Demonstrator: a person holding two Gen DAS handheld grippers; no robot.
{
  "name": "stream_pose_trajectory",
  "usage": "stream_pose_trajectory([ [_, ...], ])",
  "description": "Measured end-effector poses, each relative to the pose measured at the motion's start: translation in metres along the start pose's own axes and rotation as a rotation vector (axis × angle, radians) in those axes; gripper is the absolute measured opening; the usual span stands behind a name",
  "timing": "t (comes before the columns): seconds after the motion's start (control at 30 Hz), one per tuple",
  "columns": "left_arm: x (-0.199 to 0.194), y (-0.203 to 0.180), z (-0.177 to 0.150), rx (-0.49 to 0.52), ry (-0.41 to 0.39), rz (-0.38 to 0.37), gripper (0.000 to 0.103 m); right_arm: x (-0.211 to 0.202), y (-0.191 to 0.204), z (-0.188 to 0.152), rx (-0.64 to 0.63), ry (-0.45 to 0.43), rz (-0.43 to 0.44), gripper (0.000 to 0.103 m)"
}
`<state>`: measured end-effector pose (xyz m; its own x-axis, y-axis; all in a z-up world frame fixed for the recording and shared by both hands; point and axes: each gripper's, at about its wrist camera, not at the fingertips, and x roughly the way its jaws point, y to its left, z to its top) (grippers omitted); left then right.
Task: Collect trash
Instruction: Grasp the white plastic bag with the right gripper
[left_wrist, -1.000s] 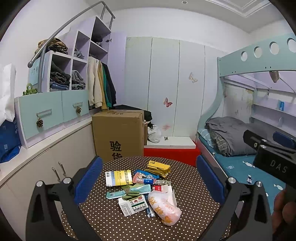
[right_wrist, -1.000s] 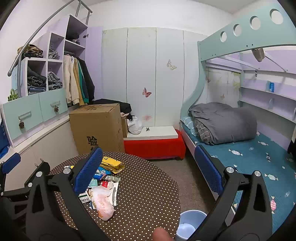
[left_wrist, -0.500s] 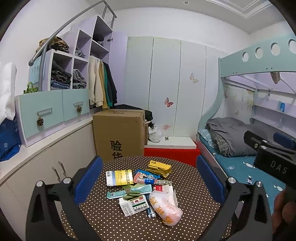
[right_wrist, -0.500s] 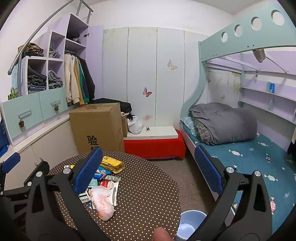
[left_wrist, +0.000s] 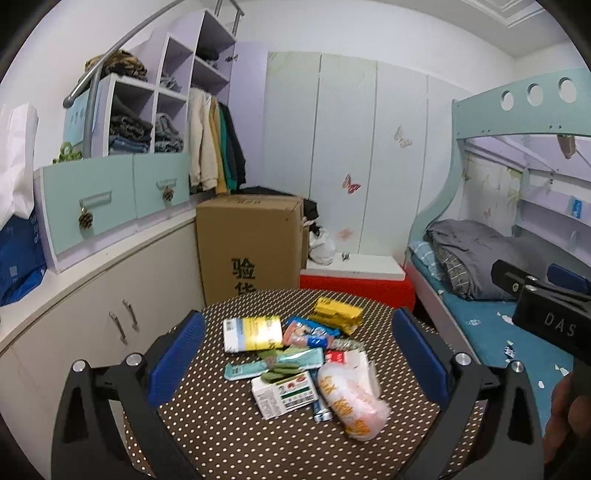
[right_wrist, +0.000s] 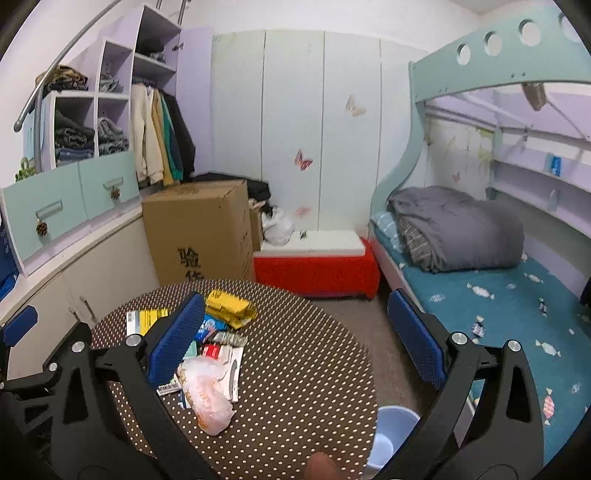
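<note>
left wrist view shows the left claw (left_wrist: 295, 354) spread wide with nothing between its blue pads, hanging above a heap of trash (left_wrist: 299, 354) on the round polka-dot counter (left_wrist: 221, 435): a yellow-and-white packet (left_wrist: 253, 333), yellow wrappers (left_wrist: 336, 314), a small carton (left_wrist: 284, 394) and a crumpled plastic bag (left_wrist: 351, 402). right wrist view has the right claw (right_wrist: 295, 343) equally wide and empty, to the right of the heap. a pale blue bin (right_wrist: 393, 432) stands on the floor just beside the counter's right edge.

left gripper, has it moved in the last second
Yes. The left gripper has edged forward: the cardboard box looks closer and sits higher in its view.
</note>
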<state>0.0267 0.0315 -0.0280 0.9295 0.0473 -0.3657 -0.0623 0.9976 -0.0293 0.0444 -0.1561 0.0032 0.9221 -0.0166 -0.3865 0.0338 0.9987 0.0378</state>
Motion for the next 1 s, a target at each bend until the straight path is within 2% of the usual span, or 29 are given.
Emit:
stream_pose_trajectory([
  [0.27, 0.038, 0.031, -0.035, -0.031, 0.128, 0.065, 0.099, 0.067, 0.016, -0.041, -0.007, 0.200, 0.082, 0.097],
  [0.4, 0.053, 0.047, -0.050, -0.048, 0.184, 0.088, 0.099, 0.101, 0.034, -0.066, -0.040, 0.313, 0.155, 0.097],
  [0.6, 0.069, 0.063, -0.070, -0.056, 0.256, 0.102, 0.099, 0.127, 0.064, -0.096, -0.113, 0.422, 0.272, 0.096],
  [0.67, 0.073, 0.066, -0.074, -0.053, 0.276, 0.107, 0.099, 0.130, 0.077, -0.104, -0.168, 0.440, 0.301, 0.089],
  [0.73, 0.077, 0.069, -0.079, -0.056, 0.295, 0.111, 0.099, 0.133, 0.086, -0.109, -0.208, 0.461, 0.319, 0.071],
  [0.83, 0.083, 0.070, -0.083, -0.059, 0.320, 0.110, 0.099, 0.141, 0.097, -0.120, -0.260, 0.499, 0.333, 0.056],
  [0.9, 0.087, 0.070, -0.084, -0.056, 0.334, 0.105, 0.099, 0.143, 0.097, -0.121, -0.283, 0.489, 0.319, 0.050],
  [1.0, 0.094, 0.067, -0.086, -0.046, 0.354, 0.087, 0.099, 0.138, 0.081, -0.115, -0.228, 0.471, 0.344, 0.044],
])
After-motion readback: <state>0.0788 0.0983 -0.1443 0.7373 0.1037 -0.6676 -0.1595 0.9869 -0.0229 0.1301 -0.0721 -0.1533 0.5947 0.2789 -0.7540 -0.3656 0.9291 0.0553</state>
